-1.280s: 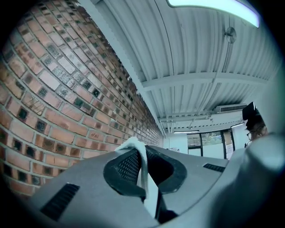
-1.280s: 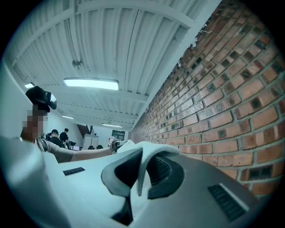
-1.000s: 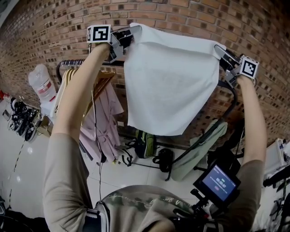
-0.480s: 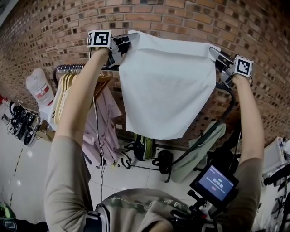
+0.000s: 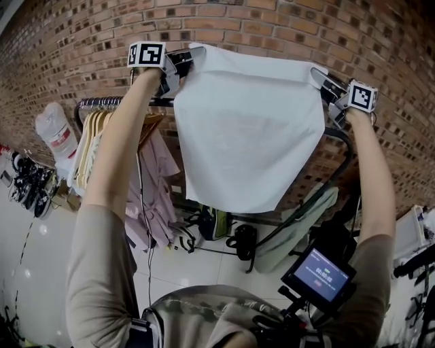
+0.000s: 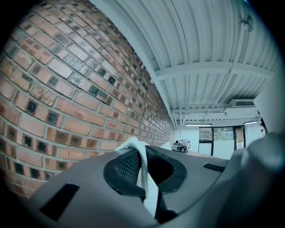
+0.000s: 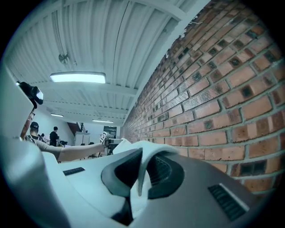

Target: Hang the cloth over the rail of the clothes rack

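My left gripper (image 6: 143,167) has its jaws pressed together on a pinch of the plain white fabric cloth (image 6: 141,153), a fold of which pokes up between the black ribbed pads. My right gripper (image 7: 141,171) does the same on the other top corner, its jaws tight on a thicker fold. Neither corner looks loose.

In the head view the cloth is stretched between the two grippers with its top edge fairly taut. The rest hangs down flat in front of the red brick wall (image 5: 272,20). Both grippers are held high, above the black metal rail of the clothes rack (image 5: 158,102). The cloth's lower part hangs on my side of the rail and hides its middle stretch. Pale wooden hangers (image 5: 102,129) and a pink garment (image 5: 153,183) fill the rail's left end, well clear of the span I am aiming at.

As I judge it, the pick-up and spreading are done, but the hanging is not: no part of the cloth lies over the rail. I have yet to carry the top edge across the rail, lower it so the cloth drapes on both sides, and then let go with both grippers.
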